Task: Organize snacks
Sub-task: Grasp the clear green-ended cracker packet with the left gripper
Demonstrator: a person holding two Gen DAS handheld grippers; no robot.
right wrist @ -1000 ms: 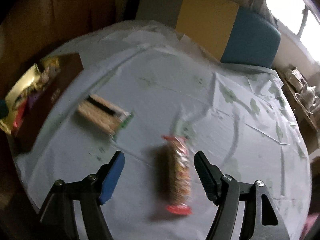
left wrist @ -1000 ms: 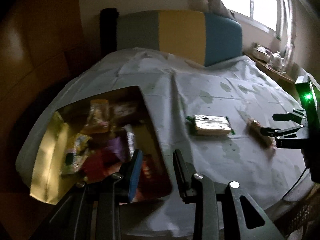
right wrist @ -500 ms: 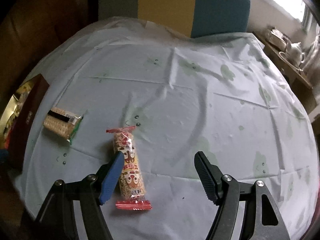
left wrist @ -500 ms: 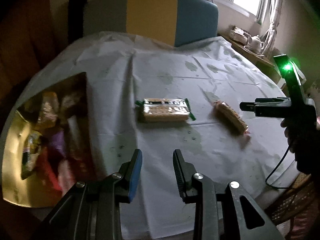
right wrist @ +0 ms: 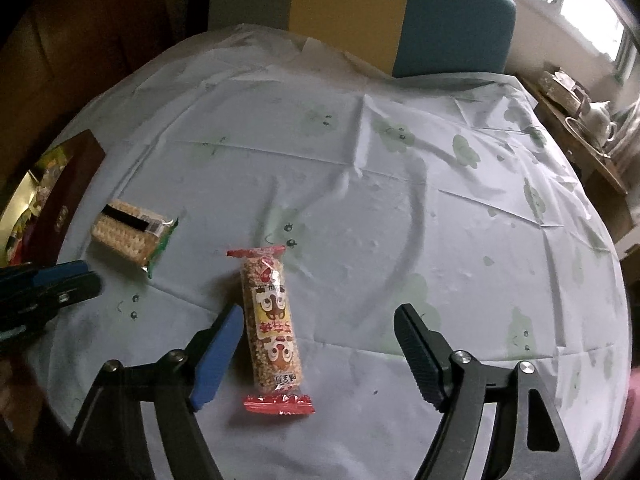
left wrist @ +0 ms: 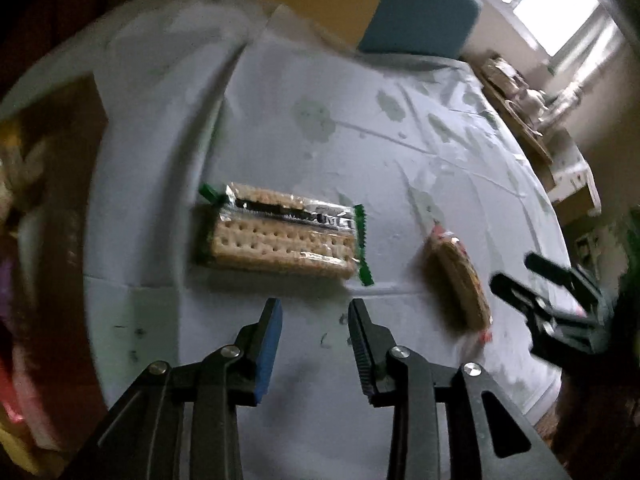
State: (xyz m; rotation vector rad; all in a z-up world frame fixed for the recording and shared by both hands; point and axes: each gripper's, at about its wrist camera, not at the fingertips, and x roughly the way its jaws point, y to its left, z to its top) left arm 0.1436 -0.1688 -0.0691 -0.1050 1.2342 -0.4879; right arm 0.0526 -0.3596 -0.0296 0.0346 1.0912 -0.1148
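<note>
A cracker pack (left wrist: 282, 236) with green ends lies on the pale tablecloth, just beyond my left gripper (left wrist: 314, 308), which is open and empty. The pack also shows in the right wrist view (right wrist: 130, 232). A puffed-rice bar (right wrist: 272, 320) in a red-ended wrapper lies between the fingers of my right gripper (right wrist: 320, 316), close to the blue left finger; that gripper is open wide and empty. The bar shows in the left wrist view (left wrist: 458, 280) with the right gripper (left wrist: 532, 280) beside it. The left gripper shows at the left edge of the right wrist view (right wrist: 86, 278).
A brown snack box (right wrist: 66, 200) with a gold lining holds several snacks at the table's left edge; it is a blur in the left wrist view (left wrist: 40, 208). A yellow and blue chair back (right wrist: 400, 20) stands behind the table. A side shelf with a teapot (right wrist: 596, 120) is at right.
My left gripper has swung right, away from the box, and moved close to the cracker pack. My right gripper has shifted so the rice bar lies between its fingers.
</note>
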